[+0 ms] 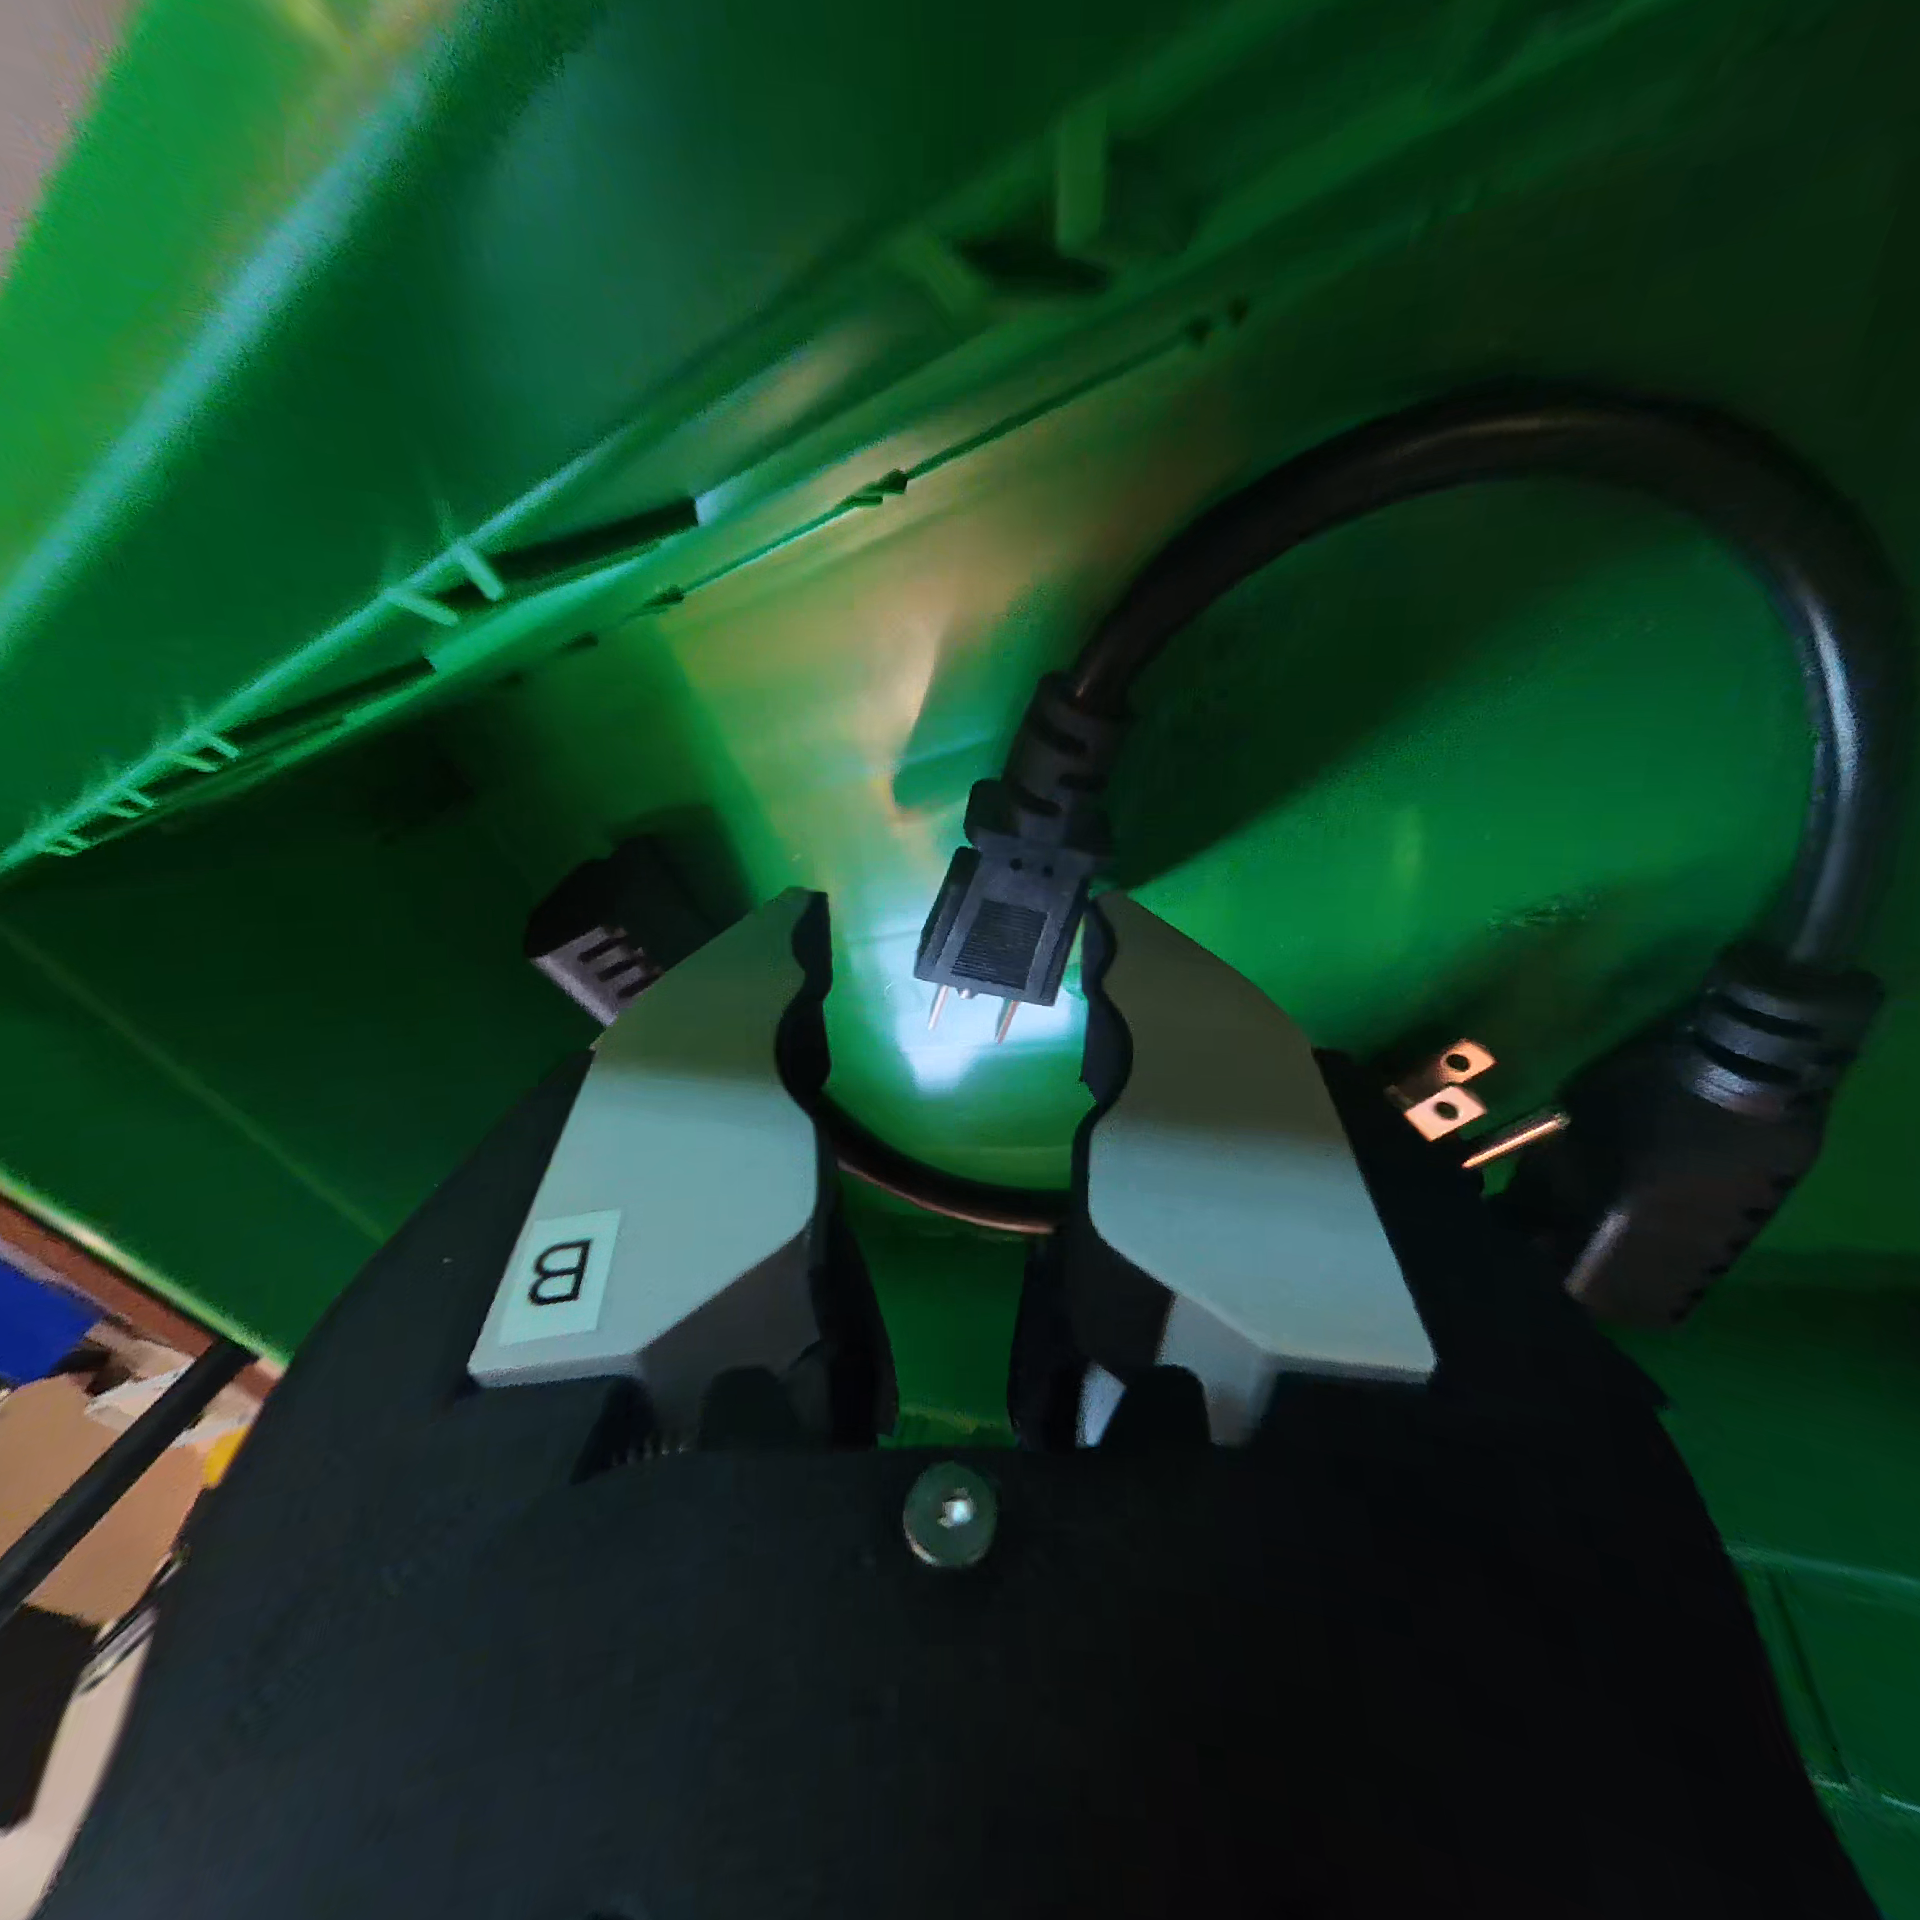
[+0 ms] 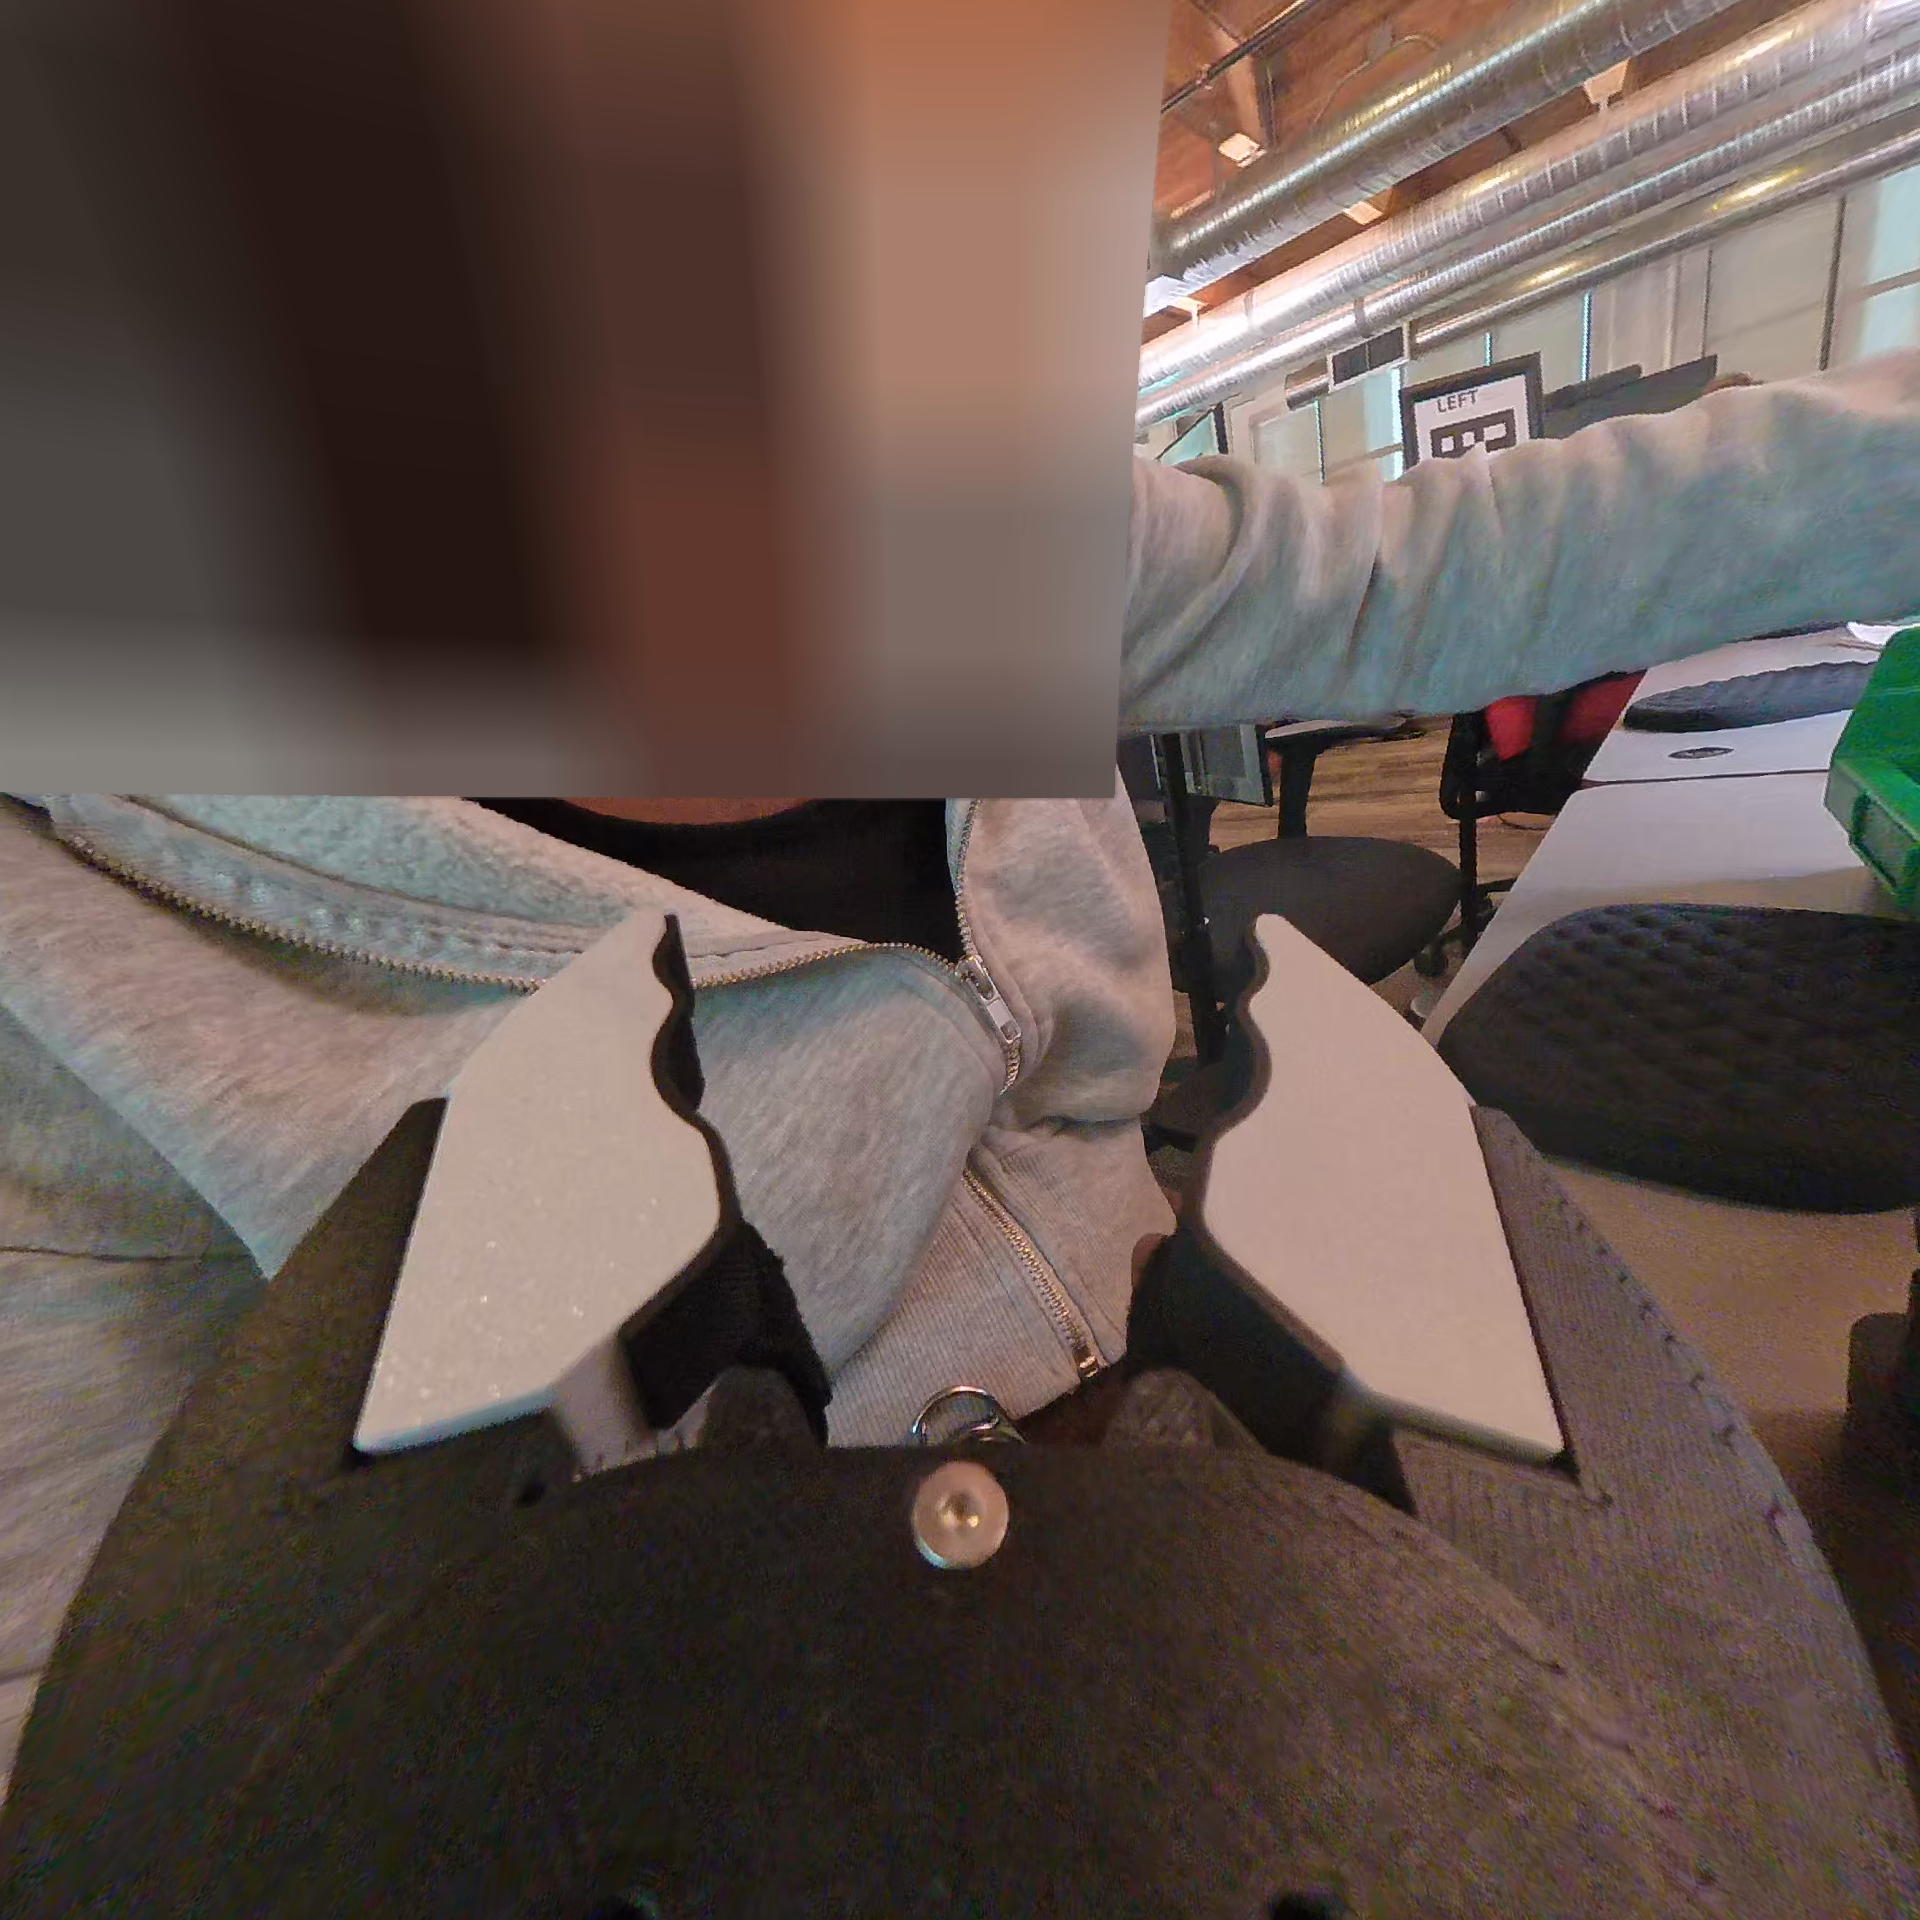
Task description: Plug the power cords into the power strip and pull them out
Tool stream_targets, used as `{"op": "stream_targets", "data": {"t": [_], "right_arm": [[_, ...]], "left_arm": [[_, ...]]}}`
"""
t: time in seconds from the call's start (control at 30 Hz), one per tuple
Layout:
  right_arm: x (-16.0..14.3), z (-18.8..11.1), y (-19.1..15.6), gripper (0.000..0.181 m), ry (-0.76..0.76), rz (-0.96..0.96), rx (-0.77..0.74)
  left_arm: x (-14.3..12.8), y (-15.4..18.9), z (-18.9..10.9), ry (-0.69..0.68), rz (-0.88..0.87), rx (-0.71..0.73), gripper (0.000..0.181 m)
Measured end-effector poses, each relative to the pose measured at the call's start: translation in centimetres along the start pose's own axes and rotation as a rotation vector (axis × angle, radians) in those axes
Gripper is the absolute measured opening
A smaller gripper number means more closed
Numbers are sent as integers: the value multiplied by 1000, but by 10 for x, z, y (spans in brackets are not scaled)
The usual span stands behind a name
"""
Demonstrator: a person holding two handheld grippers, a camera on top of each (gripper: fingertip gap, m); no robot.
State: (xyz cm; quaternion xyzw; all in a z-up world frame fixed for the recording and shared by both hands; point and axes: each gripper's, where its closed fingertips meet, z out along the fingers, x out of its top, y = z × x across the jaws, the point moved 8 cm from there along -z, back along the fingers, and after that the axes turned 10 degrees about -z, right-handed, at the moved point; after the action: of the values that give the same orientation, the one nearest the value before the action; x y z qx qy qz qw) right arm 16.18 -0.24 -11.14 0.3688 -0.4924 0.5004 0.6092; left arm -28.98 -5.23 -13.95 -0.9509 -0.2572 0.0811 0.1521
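Fingers of left gripper apart, inside green bin, black plug between tips, untouched. Second plug lies right of it. Right gripper fingers wide apart, empty, facing person's grey hoodie.

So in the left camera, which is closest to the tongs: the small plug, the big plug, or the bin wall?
1. Small plug, just ahead of the tongs, by the tips.
2. Big plug, to the right.
3. Bin wall, up behind.
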Motion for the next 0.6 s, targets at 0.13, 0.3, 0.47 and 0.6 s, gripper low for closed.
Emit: {"op": "stream_targets", "data": {"t": [0.13, 0.3, 0.47, 0.6], "right_arm": [[0, 0, 1, 99, 3, 9, -3], [-1, 1, 2, 99, 3, 26, -2], [-1, 1, 2, 99, 2, 24, -6], [-1, 1, 2, 99, -1, 22, -5]], "left_arm": [[1, 0, 3, -28, -19, -47, 43], [-4, 2, 3, -69, -52, -127, 44], [-7, -2, 6, -62, -71, -116, 32], [-10, -1, 4, -51, -67, -74, 30]]}}
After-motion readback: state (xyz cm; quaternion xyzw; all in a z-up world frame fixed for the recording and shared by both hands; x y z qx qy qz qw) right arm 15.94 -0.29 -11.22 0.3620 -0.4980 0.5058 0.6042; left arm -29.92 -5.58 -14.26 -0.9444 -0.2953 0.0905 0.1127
